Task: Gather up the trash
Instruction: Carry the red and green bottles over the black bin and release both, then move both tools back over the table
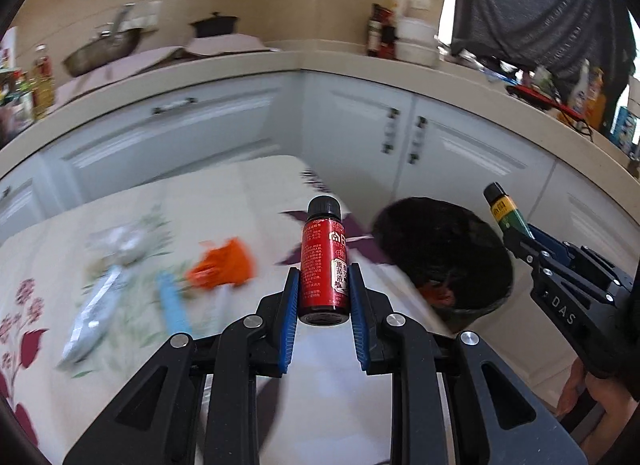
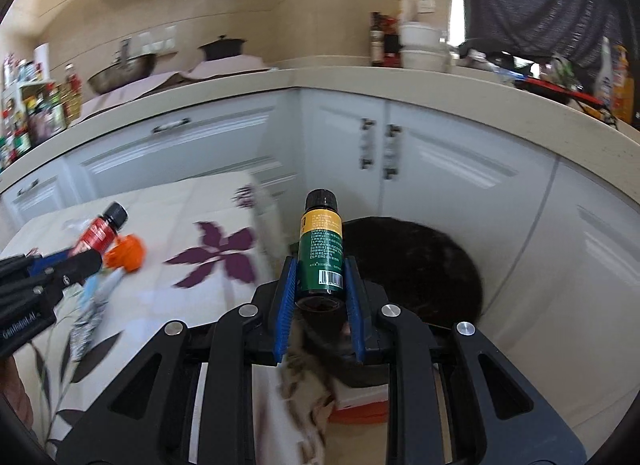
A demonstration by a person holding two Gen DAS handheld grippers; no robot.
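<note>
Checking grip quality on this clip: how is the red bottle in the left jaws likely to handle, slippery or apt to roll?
The red bottle looks rigid and glossy, so probably somewhat slippery. Its round body would likely roll if dropped sideways. Small size suggests light weight.

**Daylit kitchen, sharp centre, smeared surroundings**

We see soft, even daylight, with a blown-out strip by the dark curtain [image 1: 536,5] at the upper right. The red bottle [image 1: 323,265] and green bottle [image 2: 321,253] are crisp, as are the blue pads [image 1: 290,321] holding them. The litter on the tablecloth [image 1: 224,201] is motion-blurred, the orange wrapper [image 1: 224,265] a streak. The worktop [image 2: 400,85] bows strongly, and black vignetting fills the corners. Cupboard doors [image 2: 460,161] show pale glare.
</note>
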